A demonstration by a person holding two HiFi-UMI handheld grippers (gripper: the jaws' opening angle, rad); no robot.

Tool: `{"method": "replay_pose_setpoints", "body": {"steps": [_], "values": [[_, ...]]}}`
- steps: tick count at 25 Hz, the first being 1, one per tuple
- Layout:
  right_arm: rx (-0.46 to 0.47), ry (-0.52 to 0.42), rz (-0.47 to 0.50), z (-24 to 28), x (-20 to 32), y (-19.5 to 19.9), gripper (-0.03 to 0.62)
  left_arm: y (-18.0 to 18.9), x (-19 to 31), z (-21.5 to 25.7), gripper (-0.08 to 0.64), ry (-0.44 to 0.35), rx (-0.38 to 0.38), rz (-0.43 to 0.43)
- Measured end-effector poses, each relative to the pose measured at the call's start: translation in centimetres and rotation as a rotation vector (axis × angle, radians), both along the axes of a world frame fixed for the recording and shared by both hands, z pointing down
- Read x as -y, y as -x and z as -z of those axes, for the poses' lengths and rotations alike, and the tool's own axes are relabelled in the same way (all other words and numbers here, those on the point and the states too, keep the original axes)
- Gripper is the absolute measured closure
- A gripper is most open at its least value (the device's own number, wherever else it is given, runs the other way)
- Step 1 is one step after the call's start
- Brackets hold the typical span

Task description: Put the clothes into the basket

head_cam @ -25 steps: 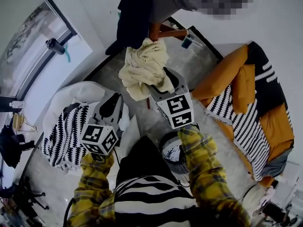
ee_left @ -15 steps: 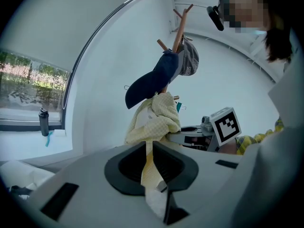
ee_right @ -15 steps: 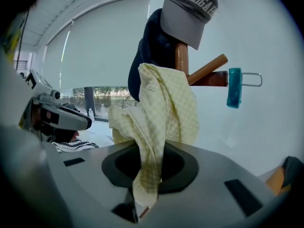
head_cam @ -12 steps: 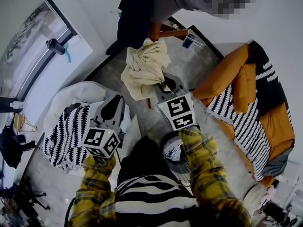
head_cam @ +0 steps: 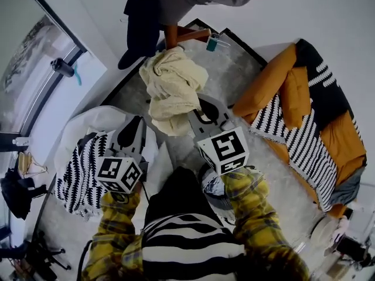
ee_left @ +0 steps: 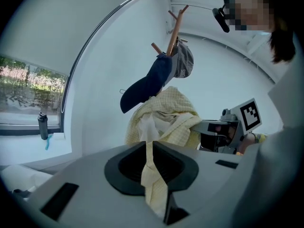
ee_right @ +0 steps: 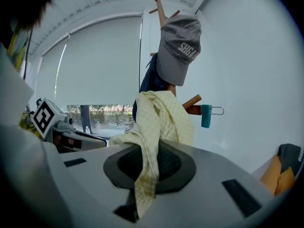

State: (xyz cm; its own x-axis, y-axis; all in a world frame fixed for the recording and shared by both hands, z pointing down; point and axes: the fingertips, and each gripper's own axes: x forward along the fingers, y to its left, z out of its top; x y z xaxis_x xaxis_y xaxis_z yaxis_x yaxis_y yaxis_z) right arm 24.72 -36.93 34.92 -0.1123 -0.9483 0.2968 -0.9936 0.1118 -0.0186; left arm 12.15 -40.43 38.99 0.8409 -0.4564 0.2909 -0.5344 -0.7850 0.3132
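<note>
A pale yellow cloth (head_cam: 173, 86) hangs bunched from the wooden coat stand (ee_left: 173, 27), between my two grippers. My left gripper (head_cam: 136, 127) is shut on a thin strip of this cloth (ee_left: 164, 113), which runs down through its jaws (ee_left: 151, 148). The jaws of my right gripper (head_cam: 202, 107) are closing with a fold of the cloth (ee_right: 161, 113) pinched between them (ee_right: 146, 163). The white basket (head_cam: 88, 119) stands low at the left and holds a black-and-white striped garment (head_cam: 82, 168).
A grey cap (ee_right: 179, 46) and a dark garment (ee_left: 142, 87) hang on the stand, with a teal clip (ee_right: 205, 115) on one peg. An orange sofa (head_cam: 275, 84) with a striped throw (head_cam: 304, 151) fills the right. A window runs along the left wall.
My right gripper has closed on the cloth's edge and risen a little, pulling the cloth with it. The left gripper has barely moved.
</note>
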Motion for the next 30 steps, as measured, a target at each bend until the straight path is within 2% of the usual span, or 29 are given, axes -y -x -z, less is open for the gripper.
{"method": "replay_pose_setpoints", "body": {"steps": [6, 15, 22, 30], "values": [[0.026, -0.071, -0.036, 3.5, -5.5, -0.1, 0.535, -2.1, -3.0, 1.7, 0.523, -0.027, -0.017, -0.068], [0.045, -0.115, -0.185, 6.4, -16.1, -2.2, 0.535, -5.7, -10.8, 3.7, 0.523, -0.047, -0.025, -0.26], [0.033, -0.16, -0.36, 9.0, -25.9, -4.8, 0.535, -10.3, -18.5, 4.4, 0.523, -0.046, -0.041, -0.457], [0.041, -0.177, -0.611, 9.7, -37.6, -7.2, 0.535, -16.0, -28.4, 4.4, 0.523, -0.036, -0.048, -0.715]]}}
